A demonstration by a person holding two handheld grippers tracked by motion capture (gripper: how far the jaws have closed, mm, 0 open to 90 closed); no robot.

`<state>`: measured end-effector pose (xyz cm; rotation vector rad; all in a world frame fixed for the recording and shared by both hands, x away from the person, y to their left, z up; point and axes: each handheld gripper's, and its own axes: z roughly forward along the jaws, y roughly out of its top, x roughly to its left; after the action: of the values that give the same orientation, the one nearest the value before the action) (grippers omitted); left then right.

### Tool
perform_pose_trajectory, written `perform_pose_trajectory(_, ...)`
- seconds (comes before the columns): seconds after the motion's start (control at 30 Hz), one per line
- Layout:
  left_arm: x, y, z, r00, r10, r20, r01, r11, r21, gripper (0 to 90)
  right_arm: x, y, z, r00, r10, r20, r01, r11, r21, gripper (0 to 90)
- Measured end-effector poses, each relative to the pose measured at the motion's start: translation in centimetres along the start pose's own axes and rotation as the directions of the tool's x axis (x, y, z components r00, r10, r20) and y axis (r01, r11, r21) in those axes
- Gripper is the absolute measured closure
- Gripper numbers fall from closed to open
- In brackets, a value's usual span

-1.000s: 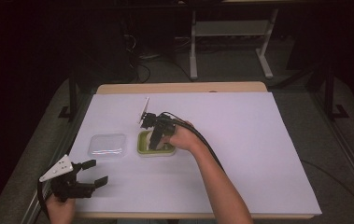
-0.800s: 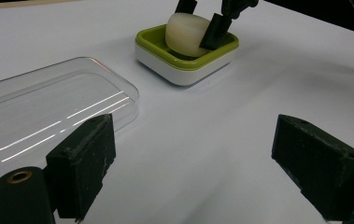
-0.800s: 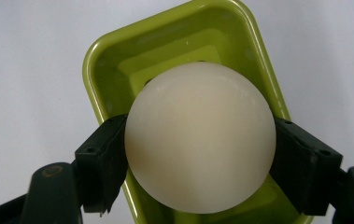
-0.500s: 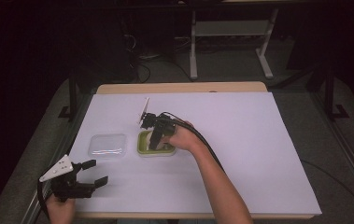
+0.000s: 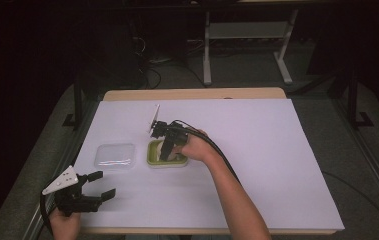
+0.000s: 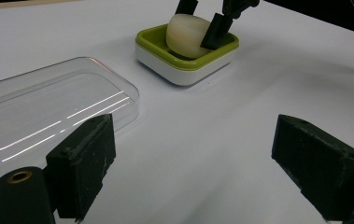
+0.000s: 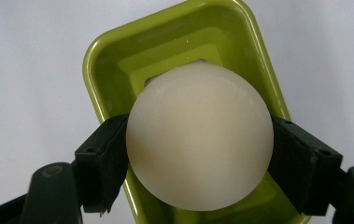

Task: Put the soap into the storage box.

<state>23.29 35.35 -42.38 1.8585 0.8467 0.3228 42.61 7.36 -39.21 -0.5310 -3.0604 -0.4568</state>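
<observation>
Surface: a white sheet on the table (image 5: 277,165), dark room behind.
Right gripper (image 7: 198,163): its 2 jaws clamp the pale soap bar (image 7: 199,140) from both sides, inside the green dish (image 7: 100,60), probably to seat or lift it.
Left gripper (image 6: 193,168): jaws wide, nothing between them, parked aside.
Clear lid (image 6: 48,112): lying flat beside the dish, leaving it open.

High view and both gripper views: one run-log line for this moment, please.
right gripper: shut on cream ball | ball: in green tray | left gripper: open, idle | clear lid: beside tray
</observation>
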Motion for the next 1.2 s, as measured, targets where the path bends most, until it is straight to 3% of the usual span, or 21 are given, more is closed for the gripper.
perform_pose_trajectory(0.3,0.0,0.0,0.0,1.0000,0.000,0.000,0.000,1.0000,0.001,12.8,0.0,0.0,-0.1,1.0000,0.000,-0.001,0.000,1.0000,-0.007,25.0)
perform_pose_trajectory(0.37,0.0,0.0,0.0,1.0000,0.003,0.001,-0.003,1.0000,0.003,12.8,-0.1,0.0,-0.8,1.0000,0.002,-0.007,-0.002,0.9989,-0.047,29.4)
perform_pose_trajectory(0.43,0.0,0.0,0.0,1.0000,0.002,0.000,-0.002,1.0000,0.004,12.8,-0.1,-0.1,-1.6,1.0000,0.004,0.003,-0.004,0.9965,-0.083,39.3)
perform_pose_trajectory(0.63,-0.1,0.0,0.1,1.0000,0.004,0.000,-0.004,1.0000,0.004,12.8,-0.2,-0.5,-2.1,0.9998,0.017,-0.011,-0.017,0.9969,-0.077,34.2)
perform_pose_trajectory(1.2,-0.1,0.0,0.2,1.0000,-0.003,0.000,0.003,1.0000,0.001,12.8,-0.2,-1.6,-3.8,0.9996,0.021,0.020,-0.019,0.9963,-0.084,30.6)
